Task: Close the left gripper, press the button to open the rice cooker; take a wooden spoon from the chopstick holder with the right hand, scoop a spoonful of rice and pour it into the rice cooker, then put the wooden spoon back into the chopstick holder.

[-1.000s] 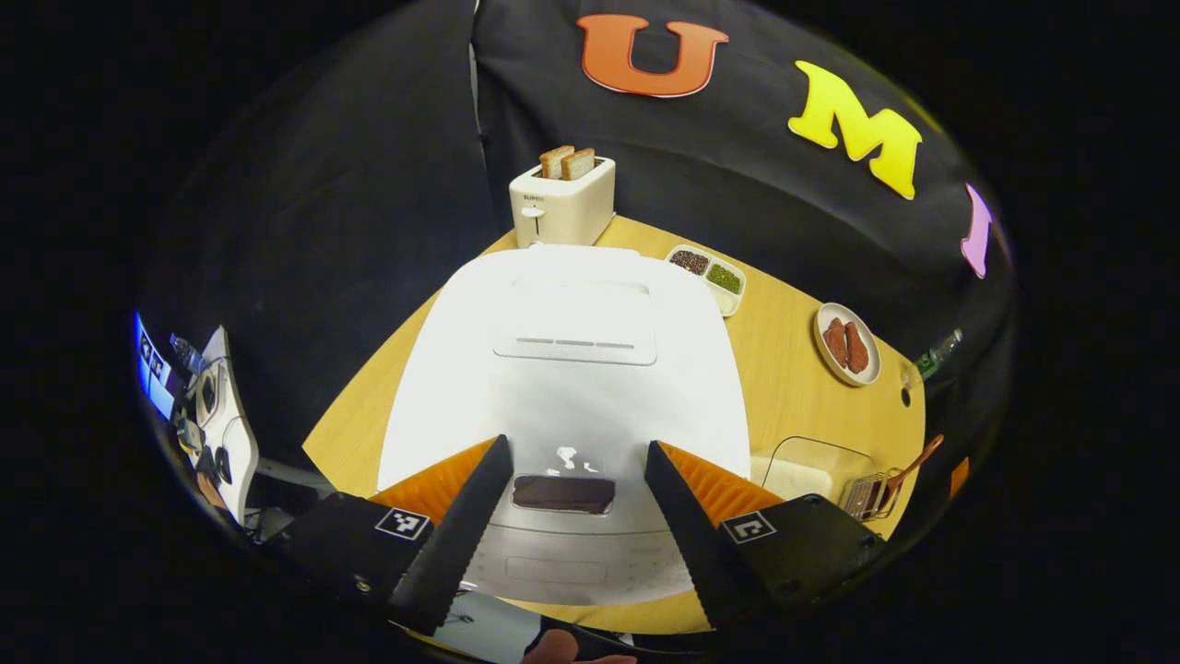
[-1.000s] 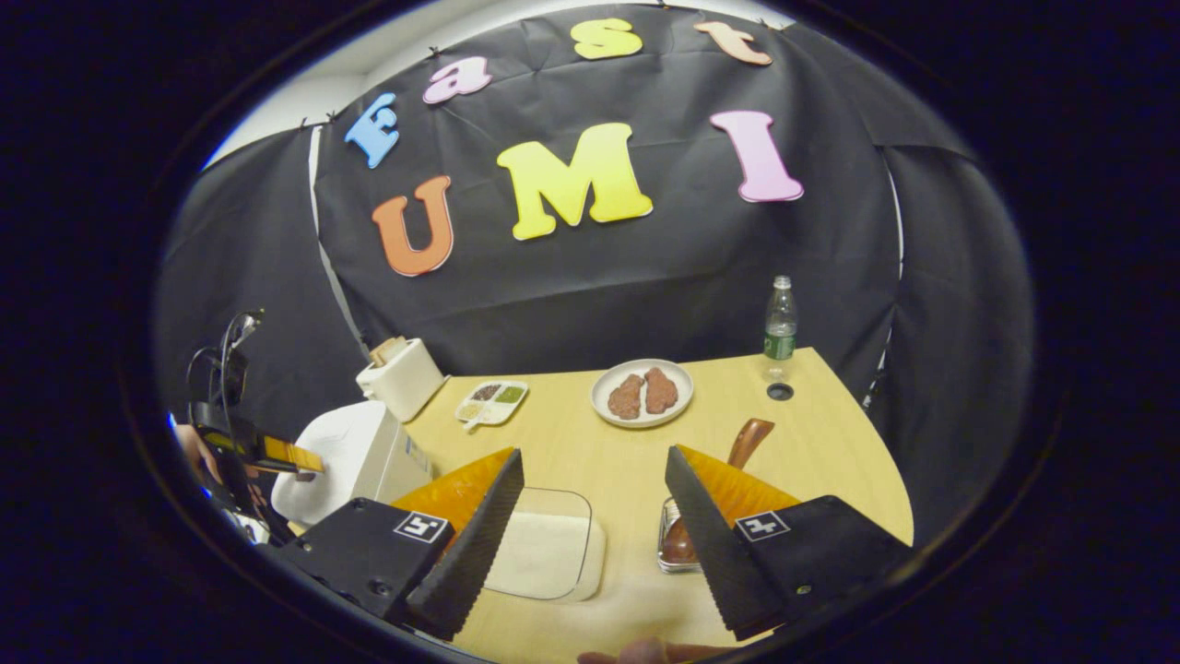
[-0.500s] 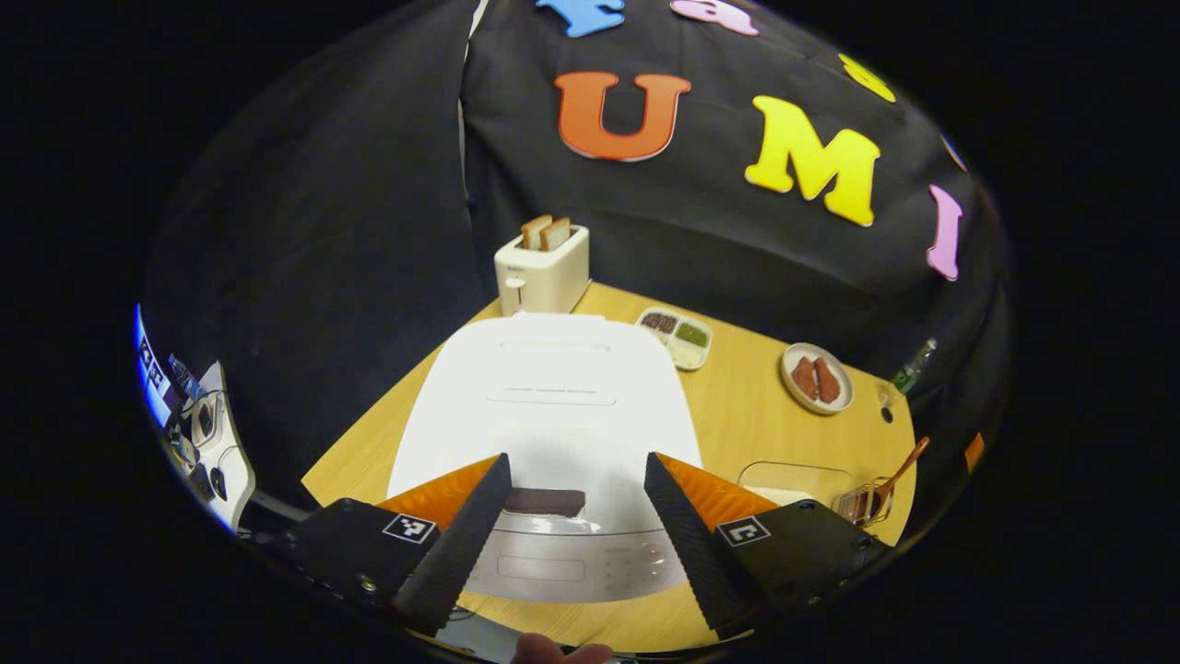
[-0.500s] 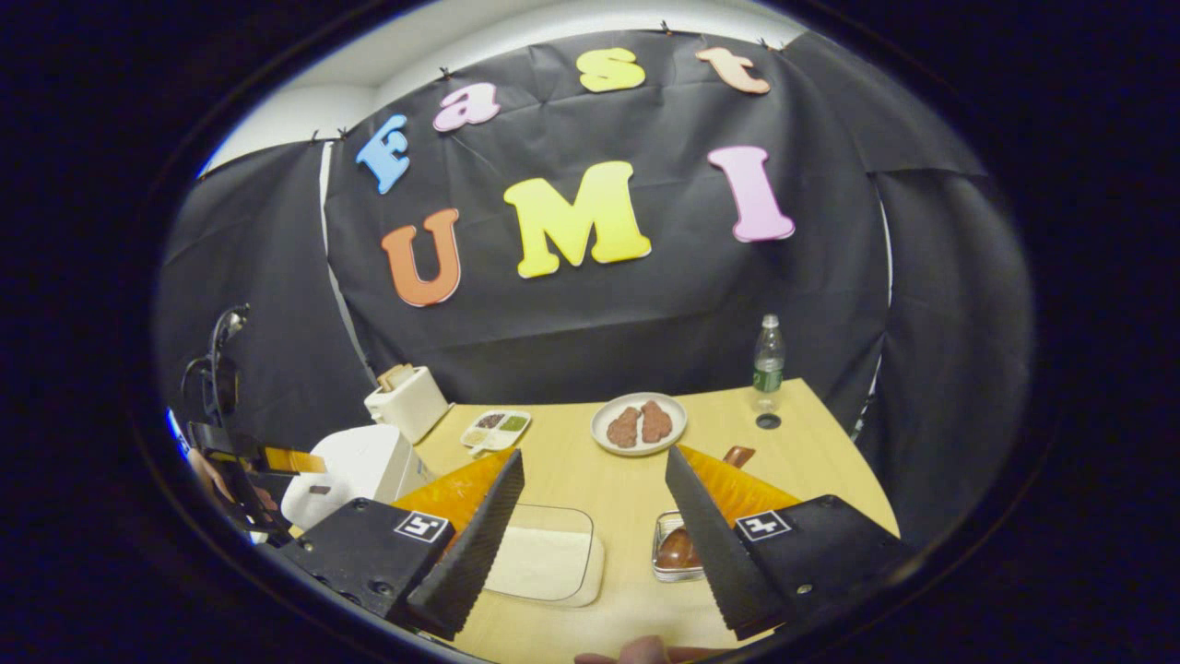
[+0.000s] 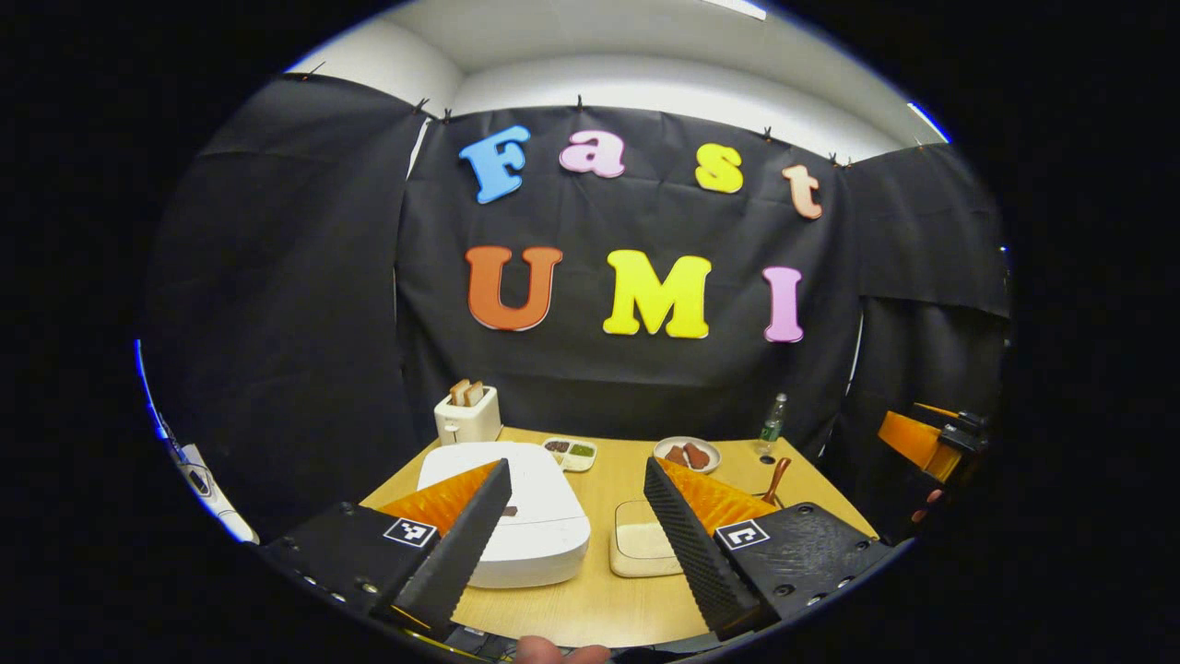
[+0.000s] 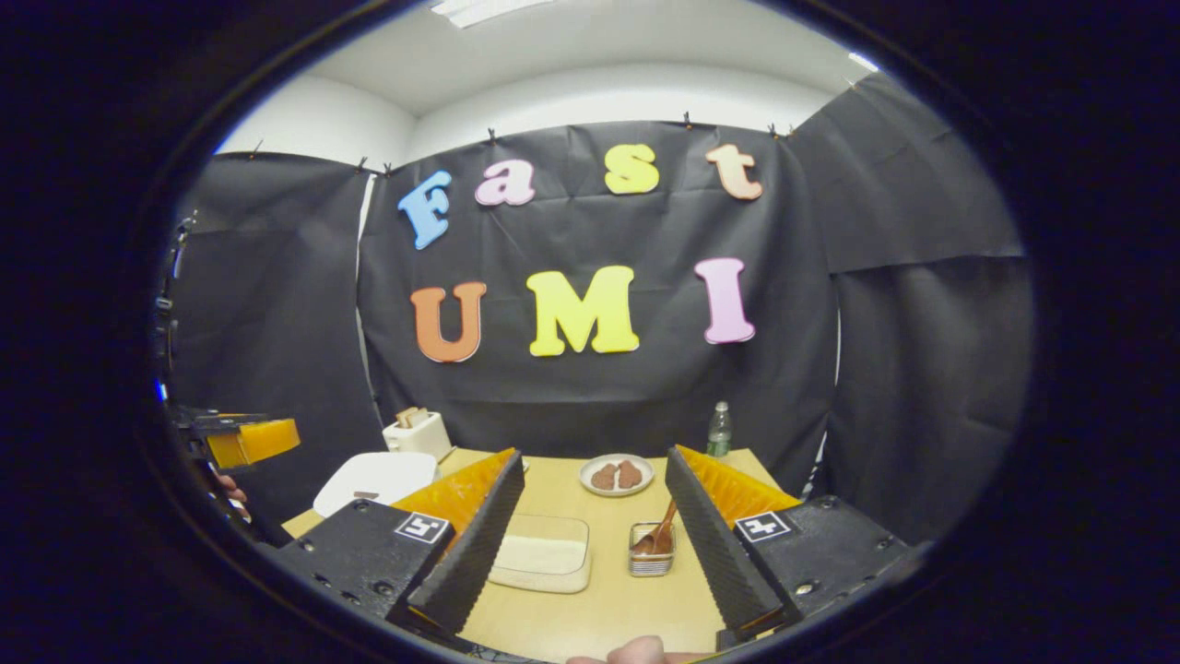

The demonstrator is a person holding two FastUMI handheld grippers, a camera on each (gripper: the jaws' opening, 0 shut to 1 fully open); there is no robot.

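A light wooden table (image 5: pixel 572 599) stands in a booth hung with black cloth (image 5: pixel 295 277), with a white wall and ceiling (image 6: pixel 553 83) above the cloth.

In the left gripper view, the left gripper (image 5: pixel 576 539) hangs above the table's near edge, its jaws spread wide with nothing between them. The white rice cooker (image 5: pixel 525 526) sits at the table's left side with its lid down. Behind it, at the far left corner, is a white toaster (image 5: pixel 467 420) with bread slices standing in it. A divided dish of beans (image 5: pixel 570 452) lies by the far edge, and a plate of meat (image 5: pixel 688 454) lies further right along that edge. A bottle (image 5: pixel 772 420) stands at the far right corner. A clear rice container (image 5: pixel 636 549) lies just right of the cooker, near the middle. The wooden spoon (image 5: pixel 776 478) leans up out of its holder on the right side.

In the right gripper view, the right gripper (image 6: pixel 595 544) also hovers over the near edge, jaws apart and empty. Between its fingers the rice container (image 6: pixel 542 558) lies beside the wire chopstick holder (image 6: pixel 652 558), with the wooden spoon (image 6: pixel 660 535) resting inside, handle tilted up and to the right. The rice cooker (image 6: pixel 373 480) and toaster (image 6: pixel 415 432) are at the left, and the plate (image 6: pixel 616 476) and bottle (image 6: pixel 719 432) toward the far edge.
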